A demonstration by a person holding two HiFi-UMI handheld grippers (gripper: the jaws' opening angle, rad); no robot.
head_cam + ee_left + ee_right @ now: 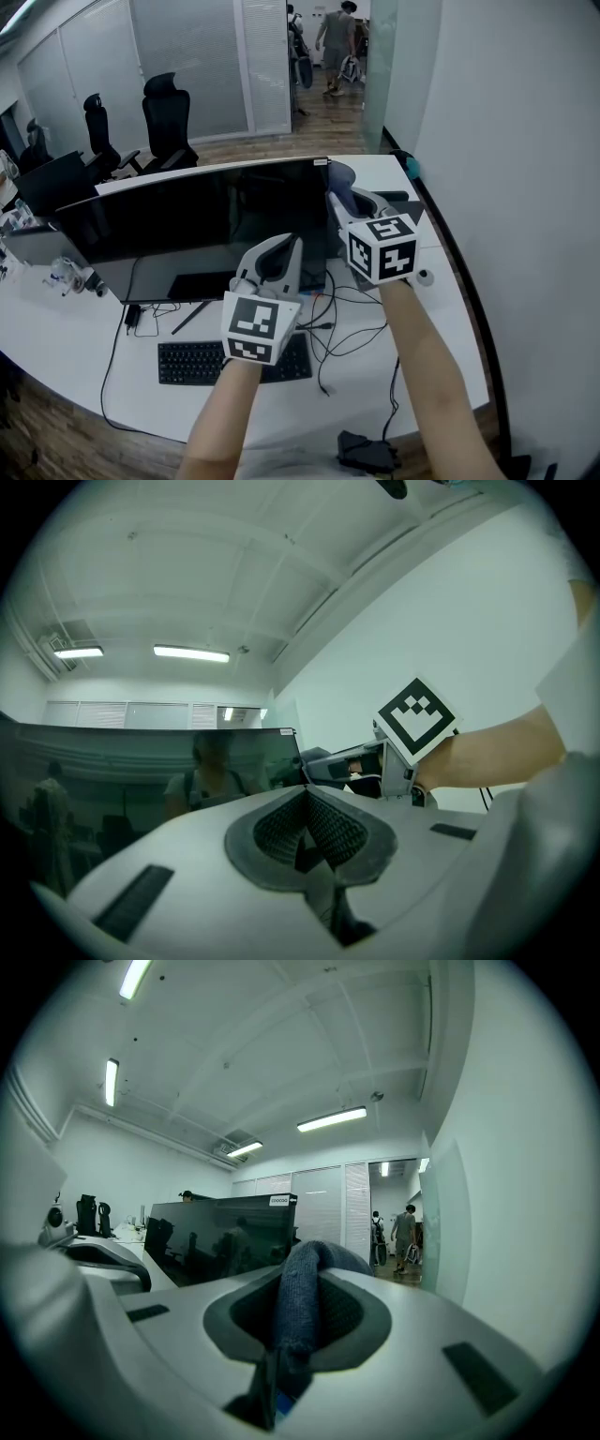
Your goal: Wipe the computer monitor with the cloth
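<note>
Pressure and coverage matter most for the wipe in hand. The right gripper (298,1274) has its jaws pinched on a fold of blue-grey knitted cloth (305,1312), which bulges past the tips. It hovers near the upper right corner of the wide black computer monitor (197,220), which stands on the curved white desk (75,337). Whether the cloth touches the screen cannot be told. The left gripper (305,810) hangs lower, in front of the screen's bottom edge, jaws pressed together on nothing. The person would probably do best to lay the cloth's bulge flat on the glass and sweep in overlapping passes from that corner. The hard jaw tips should stay off the panel, with only light pressure so the monitor does not rock.
</note>
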